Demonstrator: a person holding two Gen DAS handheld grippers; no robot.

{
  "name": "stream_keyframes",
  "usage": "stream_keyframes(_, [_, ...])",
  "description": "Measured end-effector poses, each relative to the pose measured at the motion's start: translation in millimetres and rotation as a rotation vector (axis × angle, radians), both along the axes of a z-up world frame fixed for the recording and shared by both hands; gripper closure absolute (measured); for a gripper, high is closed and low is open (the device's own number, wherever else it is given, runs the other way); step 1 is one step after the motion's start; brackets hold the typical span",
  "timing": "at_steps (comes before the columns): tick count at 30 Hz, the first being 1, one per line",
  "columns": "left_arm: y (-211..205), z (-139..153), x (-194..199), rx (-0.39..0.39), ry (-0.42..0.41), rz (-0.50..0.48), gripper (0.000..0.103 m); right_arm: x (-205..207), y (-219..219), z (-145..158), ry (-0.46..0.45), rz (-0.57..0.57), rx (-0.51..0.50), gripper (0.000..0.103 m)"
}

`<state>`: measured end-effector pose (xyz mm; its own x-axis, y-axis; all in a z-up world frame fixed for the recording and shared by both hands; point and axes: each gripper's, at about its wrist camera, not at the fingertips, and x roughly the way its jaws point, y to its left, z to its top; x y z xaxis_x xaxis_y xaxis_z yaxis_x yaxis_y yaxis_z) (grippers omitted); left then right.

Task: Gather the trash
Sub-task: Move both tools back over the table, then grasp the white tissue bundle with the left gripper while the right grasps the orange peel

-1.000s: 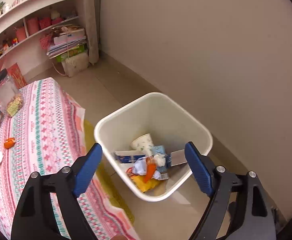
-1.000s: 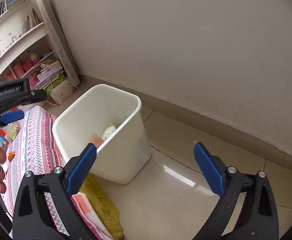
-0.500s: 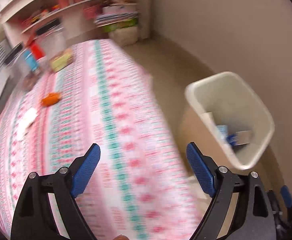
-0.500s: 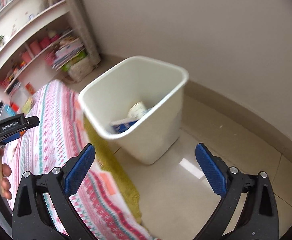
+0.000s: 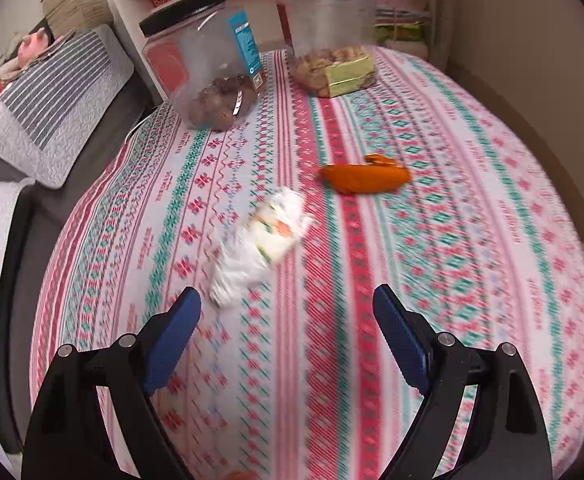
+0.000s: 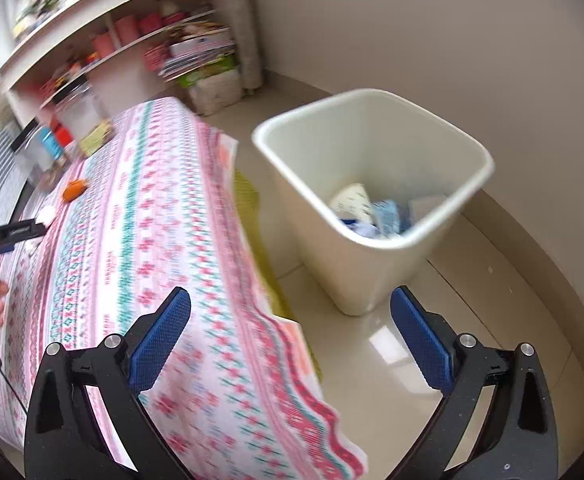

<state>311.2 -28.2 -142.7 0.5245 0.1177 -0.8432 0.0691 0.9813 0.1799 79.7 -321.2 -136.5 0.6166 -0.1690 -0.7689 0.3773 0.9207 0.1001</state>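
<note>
A table under a pink, white and green patterned cloth (image 5: 432, 208) fills the left wrist frame, shelves behind. A crumpled white wrapper (image 5: 259, 244) lies at centre, long axis running lower left to upper right; an orange wrapper (image 5: 366, 179) lies crosswise above it. The left gripper (image 5: 285, 332) and right gripper (image 6: 289, 332) both gape wide, empty. The cream plastic bin (image 6: 376, 264) stands on the tiled floor at right.

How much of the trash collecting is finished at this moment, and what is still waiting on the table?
Done: the white bin on the floor already holds a paper cup and blue wrappers.
In hand: nothing. The left gripper and right gripper are both open and empty.
Left: a crumpled white wrapper and an orange wrapper lie on the patterned tablecloth, the white one nearer the left gripper.
</note>
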Motion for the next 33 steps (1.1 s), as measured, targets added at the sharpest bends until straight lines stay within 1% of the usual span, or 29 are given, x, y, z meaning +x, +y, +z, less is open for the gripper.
stream_keyframes(4, [9.1,-15.2,30.2,0.021,0.045,-0.056,0.018,31.8,28.7,10.7,-0.026,0.106,-0.049,0.007])
stream_keyframes(7, [8.0,-22.4,39.4,0.003,0.064,-0.105,0.02,64.9,55.7,19.3,-0.067,0.216,-0.085,0.007])
stream_keyframes(9, [10.1,-22.3,41.6,-0.045,0.072,-0.15,0.035,90.1,72.5,22.7,-0.08,0.295,-0.097,0.007])
stream_keyframes(10, [12.1,-21.5,38.8,-0.059,0.075,-0.166,0.04,101.0,79.4,23.2,-0.084,0.329,-0.096,0.007])
stream_keyframes(12, [12.7,-20.1,31.5,-0.07,0.081,-0.188,0.067,126.9,94.2,23.5,-0.085,0.394,-0.091,0.007])
stream_keyframes(13, [14.1,-19.8,25.6,-0.075,0.086,-0.199,0.074,145.1,103.8,22.4,-0.082,0.435,-0.084,0.007])
stream_keyframes(15, [19.4,-17.4,8.1,-0.092,0.093,-0.215,0.075,174.8,119.6,19.4,-0.072,0.482,-0.076,0.007])
stream_keyframes(17, [31.4,-15.3,-12.9,-0.139,0.093,-0.211,0.075,194.7,132.4,15.8,-0.065,0.524,-0.069,0.008])
stream_keyframes(18, [37.9,-15.1,-24.6,-0.161,0.094,-0.206,0.075,205.0,139.6,13.2,-0.057,0.547,-0.072,0.011])
stream_keyframes(20, [50.9,-16.1,-53.2,-0.191,0.097,-0.194,0.075,229.0,159.6,6.5,-0.042,0.6,-0.074,0.014])
stream_keyframes(22, [65.3,-18.5,-78.5,-0.208,0.1,-0.174,0.075,245.5,177.1,0.7,-0.023,0.649,-0.073,0.016])
stream_keyframes(24, [76.4,-18.5,-90.7,-0.217,0.108,-0.155,0.075,260.9,194.4,-3.2,0.005,0.695,-0.083,0.022])
stream_keyframes(26, [87.0,-15.6,-101.1,-0.241,0.136,-0.13,0.075,277.4,210.1,-8.3,0.035,0.731,-0.097,0.025])
stream_keyframes(28, [90.0,-14.4,-105.0,-0.245,0.158,-0.12,0.075,293.5,221.8,-11.8,0.062,0.75,-0.104,0.027])
stream_keyframes(29, [90.7,-14.2,-106.0,-0.24,0.17,-0.115,0.075,300.8,225.5,-14.6,0.082,0.758,-0.102,0.03])
stream_keyframes(32, [91.1,-16.0,-105.3,-0.245,0.192,-0.099,0.074,316.0,231.5,-27.5,0.165,0.779,-0.106,0.05])
stream_keyframes(33, [91.4,-15.7,-104.2,-0.251,0.197,-0.091,0.074,315.3,231.8,-27.0,0.153,0.778,-0.117,0.059])
